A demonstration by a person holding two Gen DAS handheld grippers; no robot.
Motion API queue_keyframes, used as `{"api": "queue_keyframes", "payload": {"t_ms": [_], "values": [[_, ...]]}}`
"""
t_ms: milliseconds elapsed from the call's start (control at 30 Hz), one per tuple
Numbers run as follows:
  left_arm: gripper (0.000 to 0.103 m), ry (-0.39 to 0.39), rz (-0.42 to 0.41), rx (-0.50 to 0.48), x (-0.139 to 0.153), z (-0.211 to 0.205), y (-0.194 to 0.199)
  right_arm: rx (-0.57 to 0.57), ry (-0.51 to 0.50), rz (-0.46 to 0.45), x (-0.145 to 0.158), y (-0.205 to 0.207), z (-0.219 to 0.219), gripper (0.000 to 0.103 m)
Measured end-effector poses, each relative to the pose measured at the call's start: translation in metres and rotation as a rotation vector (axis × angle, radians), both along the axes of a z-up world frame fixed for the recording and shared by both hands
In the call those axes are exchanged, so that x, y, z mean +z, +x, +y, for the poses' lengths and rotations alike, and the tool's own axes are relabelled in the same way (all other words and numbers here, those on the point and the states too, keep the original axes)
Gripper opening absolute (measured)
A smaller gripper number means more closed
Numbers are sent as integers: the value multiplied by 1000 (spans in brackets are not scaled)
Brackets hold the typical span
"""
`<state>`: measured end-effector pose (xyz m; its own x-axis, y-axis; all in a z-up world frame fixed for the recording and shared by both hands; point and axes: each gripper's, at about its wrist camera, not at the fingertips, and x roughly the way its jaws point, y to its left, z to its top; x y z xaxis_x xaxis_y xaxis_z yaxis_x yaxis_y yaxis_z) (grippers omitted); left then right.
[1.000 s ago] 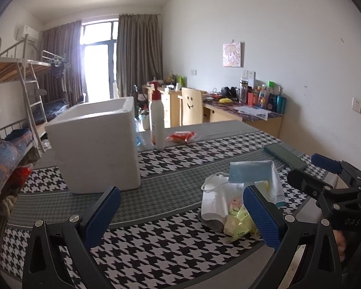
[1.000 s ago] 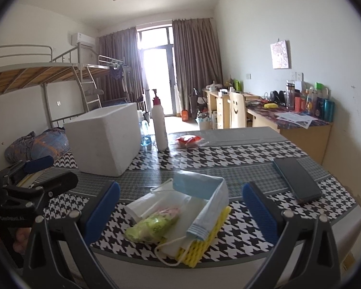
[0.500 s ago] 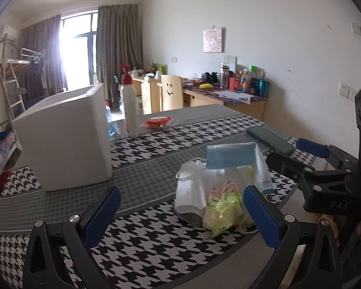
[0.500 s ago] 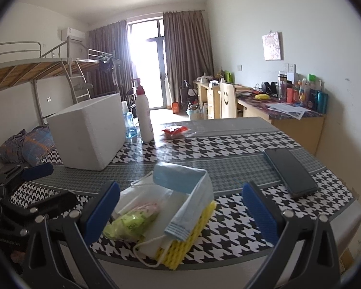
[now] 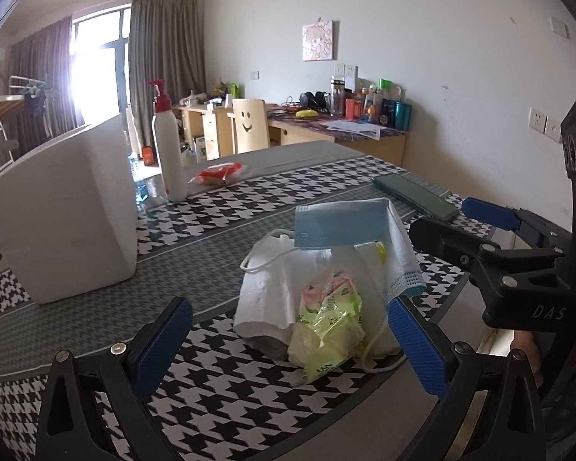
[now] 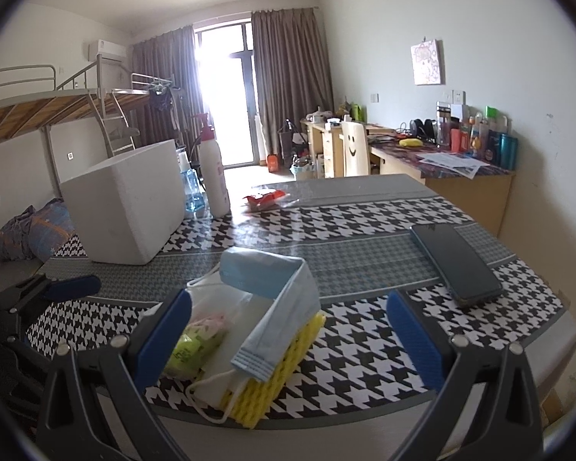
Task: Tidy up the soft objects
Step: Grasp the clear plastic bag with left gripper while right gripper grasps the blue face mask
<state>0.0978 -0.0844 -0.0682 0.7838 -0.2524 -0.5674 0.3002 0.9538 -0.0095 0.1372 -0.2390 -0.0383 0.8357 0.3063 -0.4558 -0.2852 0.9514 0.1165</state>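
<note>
Both grippers are wide open and empty: left gripper and right gripper each frame the soft pile at the near table edge, where a blue face mask is draped over a yellow sponge, a tissue pack and a white roll. I'd take the mask first since it sits on top, pinching the flat fold rather than the ear loop, which overhangs the edge. The white foam box looks like the likely drop target, well apart from the pile; steer clear of the phone.
</note>
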Motion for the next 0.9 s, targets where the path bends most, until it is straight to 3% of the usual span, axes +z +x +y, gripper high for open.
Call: {"api": "queue_keyframes", "payload": {"t_ms": [267,467,900], "values": [[95,48,-8,-13,-8,-13,11,-37,-2,15,-4,6,-13,103],[77,78,-4,-48,-13,-21,13,-50,9,34,-9,8,-18,103],[38,111,84,-106,-26,-32,20,-36,23,54,-14,13,-15,103]]}}
